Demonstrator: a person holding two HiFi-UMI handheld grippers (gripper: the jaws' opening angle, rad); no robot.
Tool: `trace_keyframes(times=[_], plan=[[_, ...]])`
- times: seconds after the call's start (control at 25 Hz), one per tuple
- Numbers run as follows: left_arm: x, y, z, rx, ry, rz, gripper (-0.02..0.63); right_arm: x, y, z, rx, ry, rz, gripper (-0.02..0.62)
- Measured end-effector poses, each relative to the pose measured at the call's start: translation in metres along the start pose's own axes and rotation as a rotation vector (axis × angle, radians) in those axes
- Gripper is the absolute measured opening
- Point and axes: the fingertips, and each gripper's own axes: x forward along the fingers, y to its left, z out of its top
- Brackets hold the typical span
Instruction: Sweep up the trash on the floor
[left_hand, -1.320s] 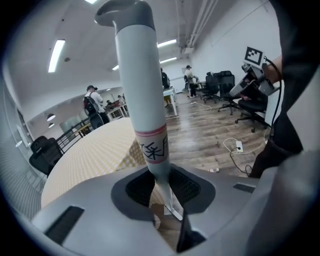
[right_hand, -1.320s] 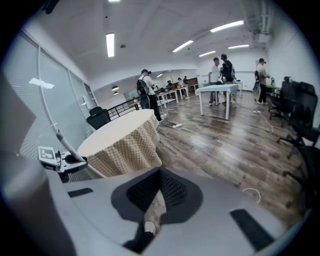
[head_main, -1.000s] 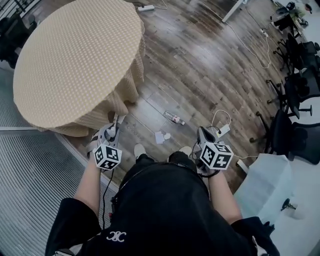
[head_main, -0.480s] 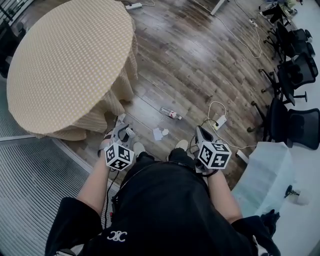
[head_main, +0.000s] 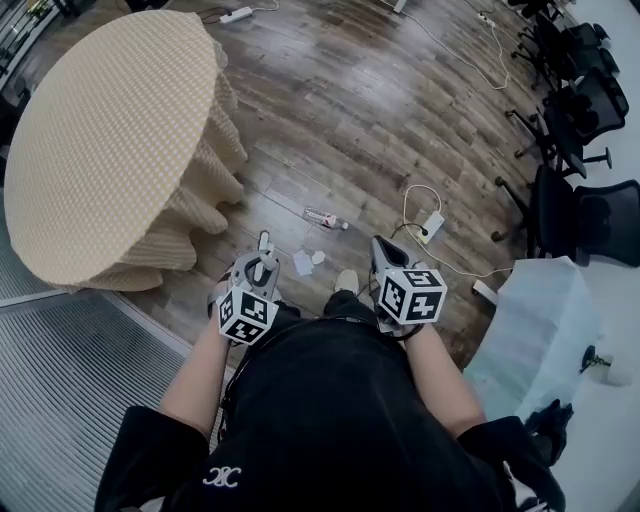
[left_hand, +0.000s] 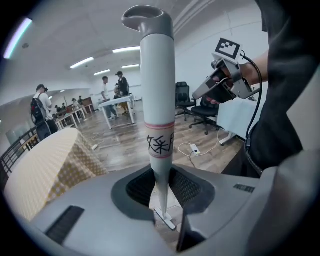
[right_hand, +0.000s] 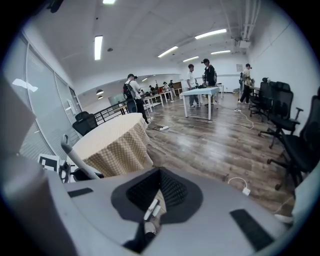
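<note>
On the wood floor ahead of my feet lie a plastic bottle (head_main: 325, 218) and two white paper scraps (head_main: 302, 263). My left gripper (head_main: 262, 262) is shut on a white upright handle (left_hand: 157, 105) with a grey grip on top, a pink band and black writing; its lower end is hidden. My left gripper (left_hand: 162, 187) has the handle pinched between both pads. My right gripper (head_main: 381, 250) hangs level with it to the right, with nothing seen in it. In its own view my right gripper (right_hand: 152, 200) has its jaws drawn together.
A round table (head_main: 100, 130) with a beige checked cloth stands at the left, beside a ribbed metal floor strip (head_main: 70, 380). A power strip (head_main: 432, 222) with white cable lies right of the bottle. Black office chairs (head_main: 590, 215) and a white table (head_main: 535, 335) stand at the right. People stand far back.
My left gripper has moved right and forward with the handle, away from the tablecloth's edge. The right gripper has shifted slightly left. The bottle and scraps have stayed where they lie.
</note>
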Motion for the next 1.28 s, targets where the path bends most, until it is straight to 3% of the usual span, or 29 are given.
trace_keyframes(times=[0.36,0.68,0.92,1.04,1.16,1.28], plan=[[0.049,-0.053,0.058,0.122,-0.005,-0.139,0.086,-0.028,-0.082,-0.015,0.12,-0.029,-0.08,0.014],[0.055,-0.031,0.133,0.183,-0.078,-0.116,0.087,-0.045,-0.138,-0.029,0.241,-0.064,-0.136,0.014],[0.071,-0.041,0.211,0.383,-0.16,-0.166,0.088,-0.053,-0.169,-0.031,0.311,-0.104,-0.161,0.014],[0.087,-0.043,0.238,0.437,-0.182,-0.167,0.087,-0.056,-0.179,-0.034,0.332,-0.109,-0.17,0.014],[0.109,-0.035,0.26,0.428,-0.201,-0.129,0.087,-0.061,-0.191,-0.04,0.352,-0.107,-0.189,0.014],[0.134,-0.019,0.277,0.361,-0.217,-0.07,0.087,-0.069,-0.208,-0.047,0.381,-0.101,-0.221,0.014]])
